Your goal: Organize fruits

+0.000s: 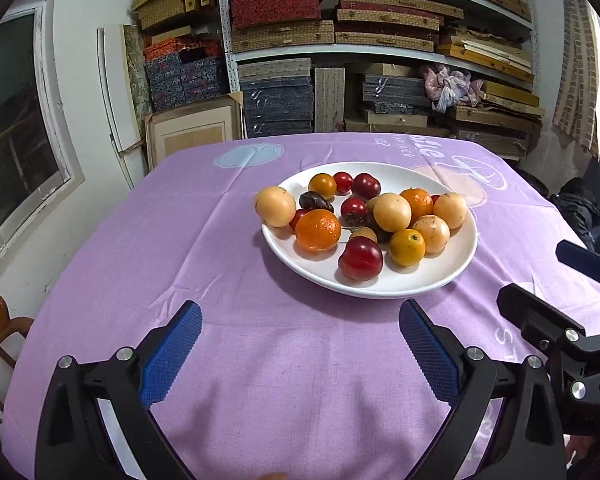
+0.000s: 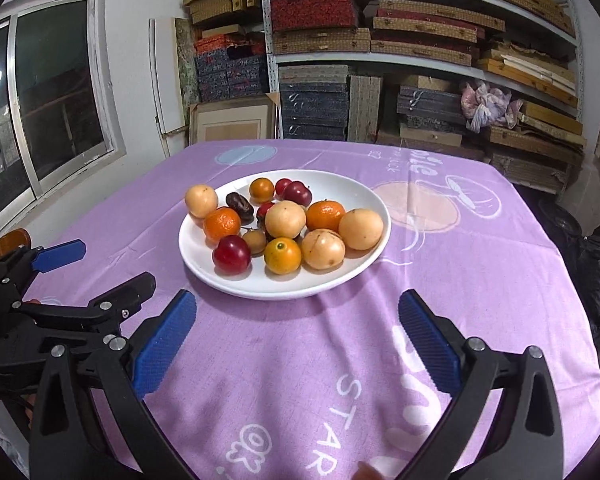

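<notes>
White plate (image 1: 452, 276) (oval, long axis crosswise) holds fruits (image 1: 392, 212); left gripper (image 1: 300, 344), right gripper (image 2: 298, 332) wide, empty.

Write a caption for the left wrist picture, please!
Open left gripper faces a white plate piled with fruits.
</notes>
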Available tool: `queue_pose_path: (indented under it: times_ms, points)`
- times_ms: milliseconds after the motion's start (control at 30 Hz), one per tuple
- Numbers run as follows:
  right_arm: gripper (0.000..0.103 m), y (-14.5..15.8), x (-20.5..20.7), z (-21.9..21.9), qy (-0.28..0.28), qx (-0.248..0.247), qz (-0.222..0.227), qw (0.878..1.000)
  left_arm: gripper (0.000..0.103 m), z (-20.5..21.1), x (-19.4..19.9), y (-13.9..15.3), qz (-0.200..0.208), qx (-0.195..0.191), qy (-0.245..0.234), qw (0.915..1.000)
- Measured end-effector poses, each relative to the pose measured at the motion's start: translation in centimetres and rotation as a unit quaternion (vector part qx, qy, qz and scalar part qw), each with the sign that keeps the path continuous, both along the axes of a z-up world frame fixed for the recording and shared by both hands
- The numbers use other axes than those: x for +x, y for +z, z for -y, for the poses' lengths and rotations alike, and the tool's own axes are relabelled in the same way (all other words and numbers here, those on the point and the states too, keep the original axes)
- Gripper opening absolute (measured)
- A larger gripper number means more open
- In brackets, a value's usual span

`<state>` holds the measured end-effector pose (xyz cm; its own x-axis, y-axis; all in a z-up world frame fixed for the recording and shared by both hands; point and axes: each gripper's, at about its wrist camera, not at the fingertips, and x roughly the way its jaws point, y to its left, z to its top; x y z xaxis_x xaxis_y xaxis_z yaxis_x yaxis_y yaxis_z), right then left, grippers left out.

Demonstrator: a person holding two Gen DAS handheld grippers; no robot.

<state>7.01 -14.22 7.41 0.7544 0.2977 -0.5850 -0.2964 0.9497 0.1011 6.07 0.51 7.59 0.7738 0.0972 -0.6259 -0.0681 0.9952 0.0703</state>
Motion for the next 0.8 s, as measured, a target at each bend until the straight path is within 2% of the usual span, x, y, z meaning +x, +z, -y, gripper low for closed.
queue_pose_path:
  times_ms: [100,300,433,667,733,800]
  points:
    - [0.099,-0.4,0.2,0.5,-0.001,0.015,-0.014,1.0,0.1,-0.2,-0.1,0.2,-0.002,-0.014,-0.009,0.9999]
    - [0.099,-0.8,0.6,1.0,-0.035,-0.001,-0.023,0.999,0.1,-0.1,-0.1,-0.1,-0.009,-0.017,-0.015,0.9997]
    - [0.099,-1.4,1.2,1.4,-0.03,0.009,-0.049,0.998,0.1,0.0,0.0,-0.6,-0.014,-0.019,-0.016,0.9996]
    - [0.099,-1.6,1.4,1.9,-0.029,0.009,-0.056,0.998,0.1,0.3,0.2,-1.3,-0.016,-0.026,-0.025,0.9992]
    - [0.099,-1.6,1.3,1.9,-0.029,0.009,-0.055,0.998,0.1,0.4,0.0,-1.2,-0.007,-0.02,-0.024,0.9995]
    - [0.099,-1.6,1.3,1.9,-0.029,0.006,-0.051,0.998,0.1,0.8,-0.5,-1.0,0.011,0.002,-0.018,0.9998]
